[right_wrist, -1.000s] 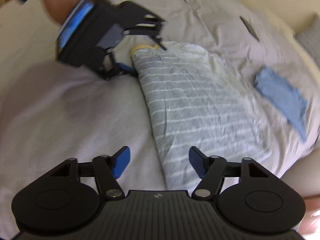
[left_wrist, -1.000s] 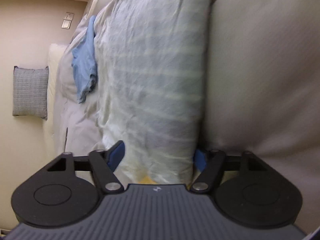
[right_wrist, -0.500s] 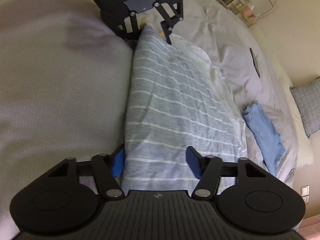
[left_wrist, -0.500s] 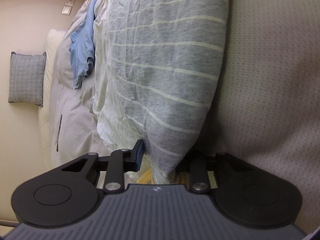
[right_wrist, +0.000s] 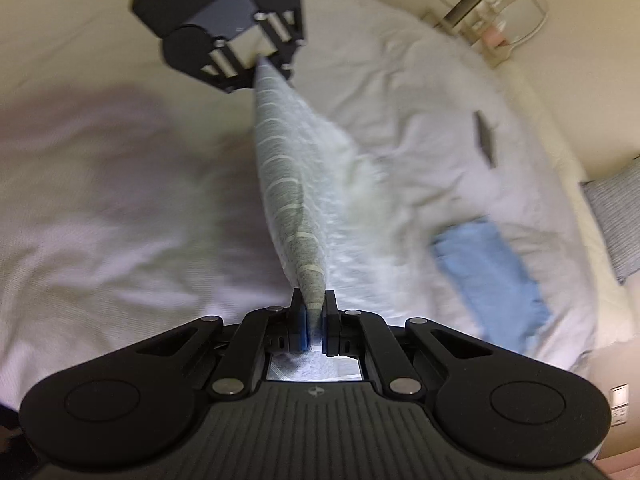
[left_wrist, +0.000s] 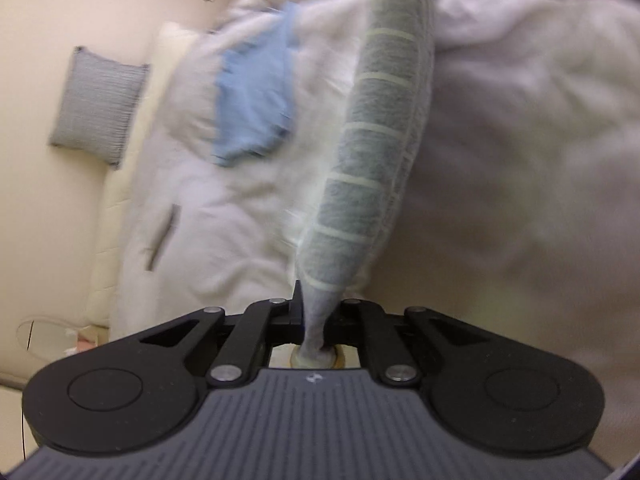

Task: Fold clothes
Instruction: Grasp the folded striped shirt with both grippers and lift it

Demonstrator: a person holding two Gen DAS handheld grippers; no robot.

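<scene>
Claws angled downward — left claw [right_wrist: 264, 60] and right claw [right_wrist: 314, 312] each clamped on the striped garment [right_wrist: 292, 184].

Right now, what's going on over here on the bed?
A person is folding clothes with a handheld gripper in each hand. The left gripper and the right gripper are each shut on an opposite end of a grey striped garment, which stretches between them above the pale bedcover. A blue garment lies on the bed off to one side, untouched, and a grey cushion sits by the wall.
</scene>
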